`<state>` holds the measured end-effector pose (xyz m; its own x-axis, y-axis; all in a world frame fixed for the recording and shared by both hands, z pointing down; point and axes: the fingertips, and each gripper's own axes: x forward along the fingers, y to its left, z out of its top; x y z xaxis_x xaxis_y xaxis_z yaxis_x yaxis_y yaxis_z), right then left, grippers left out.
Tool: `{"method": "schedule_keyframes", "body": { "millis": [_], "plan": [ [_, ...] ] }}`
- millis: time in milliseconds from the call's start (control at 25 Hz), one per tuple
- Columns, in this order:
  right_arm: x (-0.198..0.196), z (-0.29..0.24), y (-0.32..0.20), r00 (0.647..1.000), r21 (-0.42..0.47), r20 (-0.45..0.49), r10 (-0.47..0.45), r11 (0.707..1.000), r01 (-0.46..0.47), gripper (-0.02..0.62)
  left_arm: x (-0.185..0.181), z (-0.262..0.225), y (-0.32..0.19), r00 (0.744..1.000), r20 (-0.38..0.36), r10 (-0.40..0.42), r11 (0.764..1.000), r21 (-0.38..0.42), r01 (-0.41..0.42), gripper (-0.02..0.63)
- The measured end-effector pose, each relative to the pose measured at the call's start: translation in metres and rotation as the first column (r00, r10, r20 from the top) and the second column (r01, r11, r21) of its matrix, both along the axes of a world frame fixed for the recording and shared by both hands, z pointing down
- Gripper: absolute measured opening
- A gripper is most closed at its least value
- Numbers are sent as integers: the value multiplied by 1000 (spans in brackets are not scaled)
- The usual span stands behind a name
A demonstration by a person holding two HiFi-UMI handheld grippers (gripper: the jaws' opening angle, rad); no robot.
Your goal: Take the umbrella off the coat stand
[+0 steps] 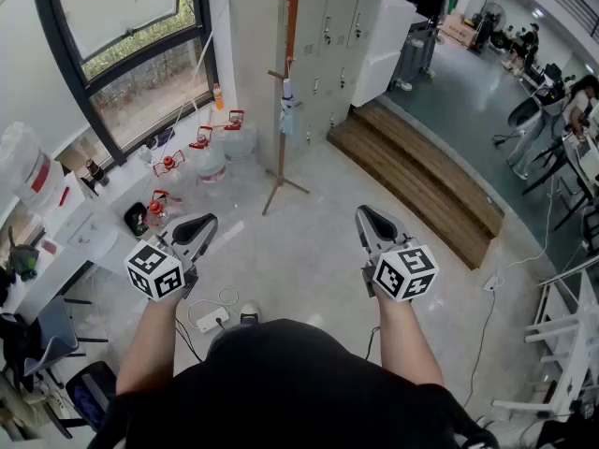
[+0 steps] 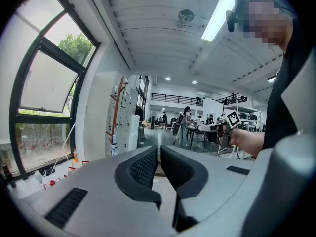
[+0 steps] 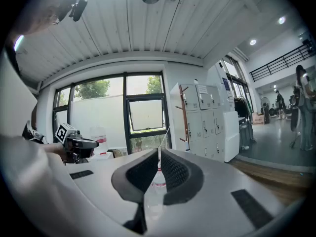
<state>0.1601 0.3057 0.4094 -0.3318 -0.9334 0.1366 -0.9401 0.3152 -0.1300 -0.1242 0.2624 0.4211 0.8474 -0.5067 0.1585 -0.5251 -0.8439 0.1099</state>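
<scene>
A wooden coat stand (image 1: 285, 82) rises from the floor beside the grey lockers, well ahead of both grippers. A small pale folded umbrella (image 1: 288, 112) hangs on its pole at mid height. My left gripper (image 1: 202, 224) and right gripper (image 1: 372, 217) are held side by side in front of me, far short of the stand, both pointing roughly toward it. In the left gripper view the stand (image 2: 114, 117) and the umbrella (image 2: 113, 146) appear left of the jaws (image 2: 159, 149). Both pairs of jaws stand nearly together with nothing between them. The right gripper view shows the stand (image 3: 183, 117) right of its jaws (image 3: 159, 152).
Several water jugs with red caps (image 1: 208, 157) stand under the window (image 1: 131, 54) at the left. Wooden steps (image 1: 421, 176) run along the right of the stand. A power strip with cables (image 1: 213, 319) lies on the floor near my feet. Desks and people fill the far right.
</scene>
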Motion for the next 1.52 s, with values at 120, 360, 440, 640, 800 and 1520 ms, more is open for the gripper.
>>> {"method": "schedule_keyframes", "body": {
  "millis": [120,360,440,640,800,1520],
  "plan": [
    [-4,4,1,1000,-11,-3,-13,1000,13,29,3,-2,4,1000,7,5,1000,3,-5,40],
    [-5,9,1,999,-15,-24,-28,999,28,28,3,-3,2,1000,-1,-10,1000,2,10,40],
    [-5,9,1,999,-15,-15,-36,999,36,28,5,-2,3,1000,1,-9,1000,-4,9,40],
    [-1,9,0,999,-12,5,-35,999,35,20,11,-6,7,1000,7,-4,1000,3,4,40],
    [-8,5,-1,999,10,10,-45,999,45,20,4,-4,9,1000,14,-6,1000,-2,6,40],
    [-32,25,-29,998,-37,-29,-49,998,48,22,-10,20,-27,1000,-6,14,999,-47,-14,41]
  ]
}}
